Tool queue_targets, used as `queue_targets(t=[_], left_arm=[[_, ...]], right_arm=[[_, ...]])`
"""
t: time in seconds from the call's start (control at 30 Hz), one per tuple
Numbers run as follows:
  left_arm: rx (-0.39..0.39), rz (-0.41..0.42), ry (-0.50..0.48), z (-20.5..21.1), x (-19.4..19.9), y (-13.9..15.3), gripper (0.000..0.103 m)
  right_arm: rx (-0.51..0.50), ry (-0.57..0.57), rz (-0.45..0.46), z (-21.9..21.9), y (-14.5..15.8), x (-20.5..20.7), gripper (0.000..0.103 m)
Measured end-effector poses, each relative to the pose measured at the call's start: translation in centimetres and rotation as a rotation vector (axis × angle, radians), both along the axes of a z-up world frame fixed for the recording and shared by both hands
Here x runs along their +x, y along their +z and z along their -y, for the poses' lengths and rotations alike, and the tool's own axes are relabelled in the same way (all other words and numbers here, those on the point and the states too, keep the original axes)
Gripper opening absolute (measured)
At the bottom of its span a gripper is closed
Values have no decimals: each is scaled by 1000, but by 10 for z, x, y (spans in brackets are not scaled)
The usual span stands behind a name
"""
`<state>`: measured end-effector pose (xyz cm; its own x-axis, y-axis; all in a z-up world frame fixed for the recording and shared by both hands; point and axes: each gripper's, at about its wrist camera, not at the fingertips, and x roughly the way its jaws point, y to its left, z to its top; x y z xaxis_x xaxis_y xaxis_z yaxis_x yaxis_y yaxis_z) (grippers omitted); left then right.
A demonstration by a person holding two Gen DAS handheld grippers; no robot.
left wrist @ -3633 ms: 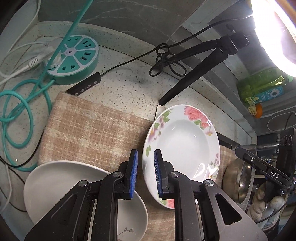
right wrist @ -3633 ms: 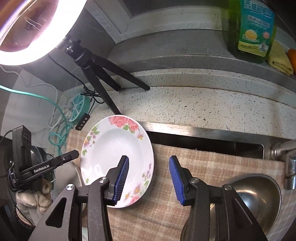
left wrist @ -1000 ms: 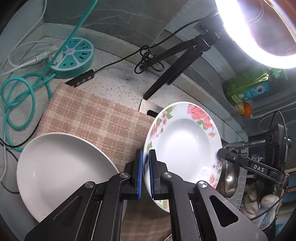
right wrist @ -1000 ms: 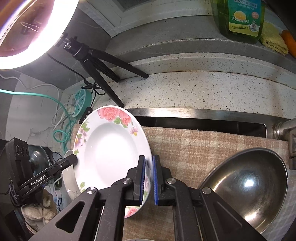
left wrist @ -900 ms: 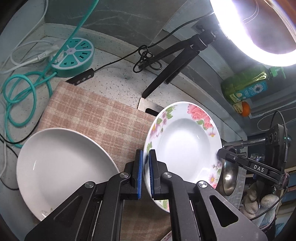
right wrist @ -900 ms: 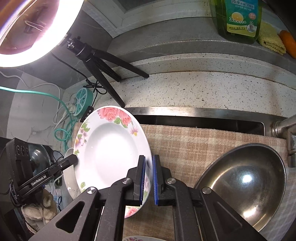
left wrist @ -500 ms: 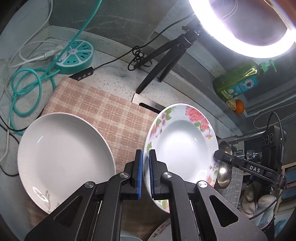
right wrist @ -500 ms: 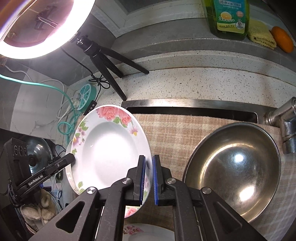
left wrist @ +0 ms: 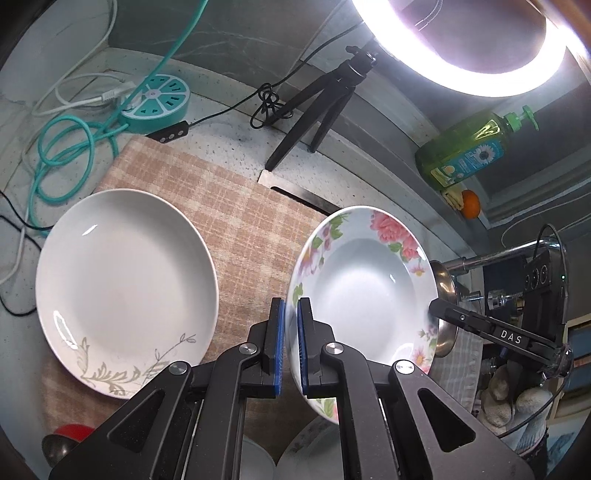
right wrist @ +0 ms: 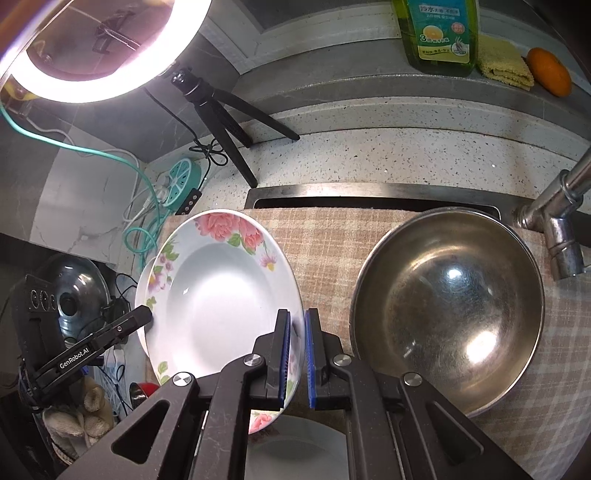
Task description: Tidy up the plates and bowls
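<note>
Both grippers clamped on one floral plate (left wrist: 364, 291), held tilted above the checked cloth (left wrist: 236, 218): left gripper (left wrist: 289, 345) pinching its left rim, right gripper (right wrist: 296, 360) pinching the opposite rim. Off the cloth's left edge, partly on it, a white plate (left wrist: 123, 284) with a grey leaf sprig. Toward the cloth's right end, just below the faucet (right wrist: 554, 221), a steel bowl (right wrist: 448, 314), empty. More white dishes partly visible at the near edge under the floral plate. Behind the cloth, on the speckled counter (right wrist: 388, 155), a ring-light tripod (right wrist: 221, 118); dish soap bottle (right wrist: 437, 33) on the ledge.
</note>
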<state>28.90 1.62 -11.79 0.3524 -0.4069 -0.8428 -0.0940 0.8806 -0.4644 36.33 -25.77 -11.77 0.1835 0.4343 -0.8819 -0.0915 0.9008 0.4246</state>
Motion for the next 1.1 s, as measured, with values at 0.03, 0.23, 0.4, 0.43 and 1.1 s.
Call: queue_targets(t=[0.03,0.23,0.4,0.43,1.1], left_arm=[[0,1,1,1,-2,0,5],[-7,1,8,9,-18,2,5],[-6,1,16,16,-33,2,5],[-6,2,17,17,-36,2,5],[-8,8,47,34,-104,-1,5]], right_arm=[[0,2,1,1,0,-2,8],[1,10,3,11,2,-15,8],[2,20,9,17,4,-27,8],[2,22,10,19,4,-30,8],[13,56,-2,38,-1,-87,8]])
